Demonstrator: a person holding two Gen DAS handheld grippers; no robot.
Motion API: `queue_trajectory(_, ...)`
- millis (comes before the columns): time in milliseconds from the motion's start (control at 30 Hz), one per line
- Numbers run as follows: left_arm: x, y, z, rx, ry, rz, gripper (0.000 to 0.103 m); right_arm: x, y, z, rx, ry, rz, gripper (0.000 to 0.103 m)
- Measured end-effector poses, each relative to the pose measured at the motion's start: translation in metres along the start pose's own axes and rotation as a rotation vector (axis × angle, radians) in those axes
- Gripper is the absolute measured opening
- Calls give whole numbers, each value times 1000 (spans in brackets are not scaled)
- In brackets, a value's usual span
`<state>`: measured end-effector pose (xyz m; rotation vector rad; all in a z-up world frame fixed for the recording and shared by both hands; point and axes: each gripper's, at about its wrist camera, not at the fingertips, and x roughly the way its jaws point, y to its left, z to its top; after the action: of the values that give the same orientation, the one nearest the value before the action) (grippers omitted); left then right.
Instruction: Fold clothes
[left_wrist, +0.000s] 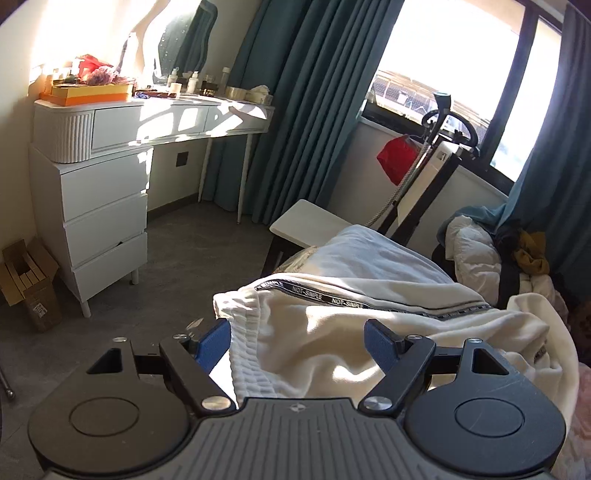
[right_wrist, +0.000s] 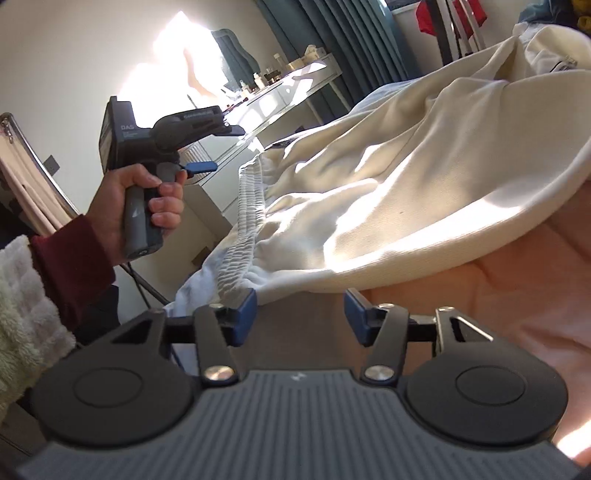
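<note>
A cream garment (left_wrist: 351, 325) with a ribbed elastic waistband (left_wrist: 245, 354) and a black lettered stripe lies rumpled on the bed. My left gripper (left_wrist: 297, 343) is open, its blue pads either side of the waistband end, nothing held. In the right wrist view the same garment (right_wrist: 388, 184) spreads ahead, its waistband (right_wrist: 243, 236) running toward my right gripper (right_wrist: 300, 315), which is open just short of the hem. The left gripper (right_wrist: 192, 147) shows there held in a hand above the waistband's far end.
A white dresser and vanity (left_wrist: 107, 206) with bottles stands at left, a cardboard box (left_wrist: 29, 284) on the floor. Teal curtains (left_wrist: 295, 103), a garment steamer (left_wrist: 439, 147) and piled clothes (left_wrist: 491, 258) are behind. A pink quilt (right_wrist: 498, 302) covers the bed.
</note>
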<state>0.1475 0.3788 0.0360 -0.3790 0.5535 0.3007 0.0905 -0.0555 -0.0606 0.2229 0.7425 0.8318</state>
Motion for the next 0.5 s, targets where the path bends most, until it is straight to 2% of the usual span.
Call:
queue_trajectory(133,-13,-55,-29,38,19,-84,81,-60,-26,-9,1,-49,-125,70)
queue_trajectory(233,-10,-109,-48,67,32,-166,81,-85,-50,-13,23,-65,-275,70)
queue_trajectory(300,-2,-158,-65,108,41,-222,81,-106,-68,-18,51,-107,-388,70)
queue_trajectory(367,9,-203,-77,159,52,-257,80,-129,-87,-25,102,-192,-482,70)
queue_trajectory(433,23,-251,-89,218,67,-293,79,-139,-112,-26,163,-254,-576,70)
queue_trajectory(500,37,-294,-100,257,76,-328,78,-138,-136,-21,214,-269,-639,71)
